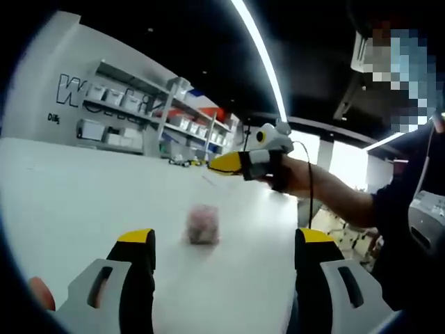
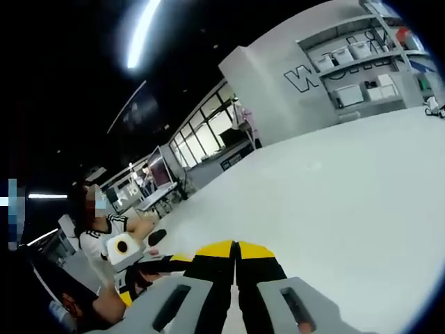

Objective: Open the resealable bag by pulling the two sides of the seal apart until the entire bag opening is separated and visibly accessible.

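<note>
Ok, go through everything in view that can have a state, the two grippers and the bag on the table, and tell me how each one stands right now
Left gripper: open, yellow-tipped fingers wide apart, holding nothing.
Right gripper: shut, yellow fingertips together, nothing visible between them; held above the white table.
Small blurred pinkish resealable bag: resting on the table, untouched by either gripper; too blurred to tell if its seal is open.

Lab or workshop hall; bin-stocked shelving; long white table; ceiling strip lights
</note>
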{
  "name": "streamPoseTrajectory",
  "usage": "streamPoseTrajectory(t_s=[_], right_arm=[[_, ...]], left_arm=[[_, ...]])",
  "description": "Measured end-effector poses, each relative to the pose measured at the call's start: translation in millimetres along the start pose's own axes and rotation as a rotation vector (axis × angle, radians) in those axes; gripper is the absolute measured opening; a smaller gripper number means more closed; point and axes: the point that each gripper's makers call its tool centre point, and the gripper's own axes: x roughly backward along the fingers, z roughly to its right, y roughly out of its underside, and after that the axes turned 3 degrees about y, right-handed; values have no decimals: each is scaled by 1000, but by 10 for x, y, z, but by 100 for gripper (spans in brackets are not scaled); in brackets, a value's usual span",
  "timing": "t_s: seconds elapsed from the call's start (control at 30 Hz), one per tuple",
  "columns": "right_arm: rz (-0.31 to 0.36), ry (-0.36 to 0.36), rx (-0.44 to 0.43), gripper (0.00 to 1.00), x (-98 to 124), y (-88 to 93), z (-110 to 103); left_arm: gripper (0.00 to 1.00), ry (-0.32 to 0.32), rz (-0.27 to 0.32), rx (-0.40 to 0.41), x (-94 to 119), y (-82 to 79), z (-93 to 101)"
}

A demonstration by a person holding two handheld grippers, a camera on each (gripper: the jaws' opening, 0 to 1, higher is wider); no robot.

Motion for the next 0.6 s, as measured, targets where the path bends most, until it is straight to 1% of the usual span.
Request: streamPoseTrajectory(t_s=[0.13, 0.3, 0.33, 0.37, 0.4, 0.43, 0.47, 0.5, 0.53, 0.57, 0.6], right_arm=[[6, 11, 11, 0, -72, -66, 51], [4, 29, 42, 0, -34, -84, 79], [17, 46, 58, 0, 6, -106, 96], [38, 46, 80, 0, 42, -138, 92], [7, 44, 97, 0, 65, -92, 83], [6, 55, 107, 0, 97, -87, 91], [35, 49, 135, 0, 135, -121, 76], [22, 55, 166, 0, 178, -84, 84], [13, 73, 222, 0, 238, -50, 111], [40, 83, 252, 3, 278, -69, 114], [44, 95, 248, 18, 308, -60, 134]], left_arm=[[82, -1, 1, 1, 8, -2, -6], [82, -2, 4, 0, 17, -8, -12], [82, -3, 6, 0, 18, -12, -17], [82, -3, 9, 0, 17, -18, -20], [82, -1, 11, 2, 14, -19, -18], [82, 0, 11, 3, 7, -16, -18], [82, -1, 10, 5, -2, -11, -18], [82, 2, 10, 6, -9, -9, -11], [82, 6, 11, 8, -16, -9, -2], [82, 8, 11, 8, -20, -10, 5], [82, 8, 11, 7, -23, -13, 9]])
